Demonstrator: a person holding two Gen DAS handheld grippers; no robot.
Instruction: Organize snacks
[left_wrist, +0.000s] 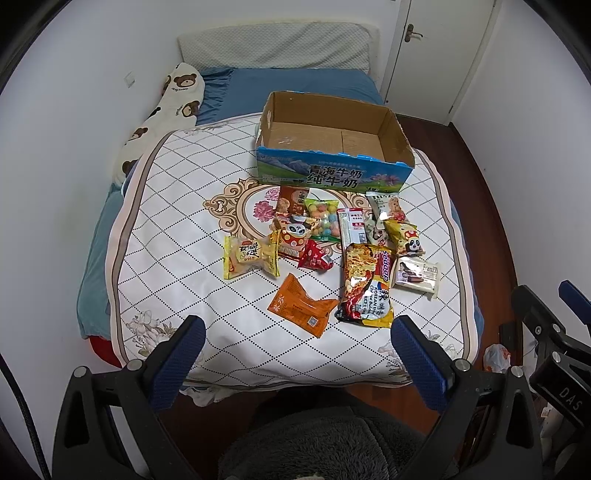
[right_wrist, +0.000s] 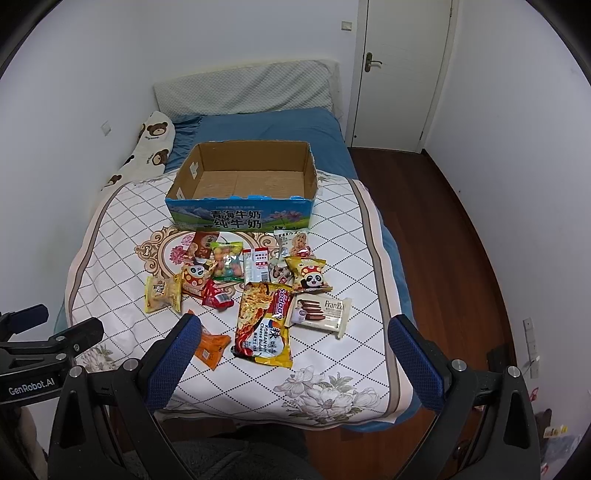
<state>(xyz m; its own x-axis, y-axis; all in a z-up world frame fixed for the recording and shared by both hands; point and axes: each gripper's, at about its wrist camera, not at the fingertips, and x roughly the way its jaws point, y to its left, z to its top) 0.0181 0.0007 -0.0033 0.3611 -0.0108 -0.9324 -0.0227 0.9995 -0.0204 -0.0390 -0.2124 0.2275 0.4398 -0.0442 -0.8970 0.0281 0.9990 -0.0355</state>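
Two wrist views over a bed (left_wrist: 110, 236) covered by a white quilted blanket with a black diamond grid and floral medallion (left_wrist: 177, 206).

Left gripper (left_wrist: 299, 330): blue-padded fingers (left_wrist: 181, 362) spread wide, nothing between them, held above the near edge of the bed. Right gripper (right_wrist: 293, 328): fingers likewise spread wide and holding nothing; part of its black frame shows at the right margin of the left view.

An open-topped cardboard box with a blue and green printed milk-carton front (left_wrist: 332, 177) stands on the blanket beyond the snacks; its interior shows bare cardboard.

The snacks lie loose on the blanket between the box and the grippers:
- an orange foil packet (left_wrist: 301, 306), nearest the left gripper and apart from the rest;
- a long red-and-yellow Korean cheese noodle packet (left_wrist: 365, 284), just right of it;
- a white Franzzi chocolate wafer pack (left_wrist: 417, 277), touching the noodle packet's right side;
- a yellow-edged clear pastry bag (left_wrist: 251, 254), at the left end of the group;
- a small red wrapper (left_wrist: 314, 256) and two yellow panda-printed bags (left_wrist: 295, 236) (left_wrist: 404, 236);
- a clear bag of coloured candy balls (left_wrist: 325, 219), near the box front.

A bear-print bolster (left_wrist: 177, 96) lies along the left wall; a white door (right_wrist: 402, 70) stands closed beyond the bed.
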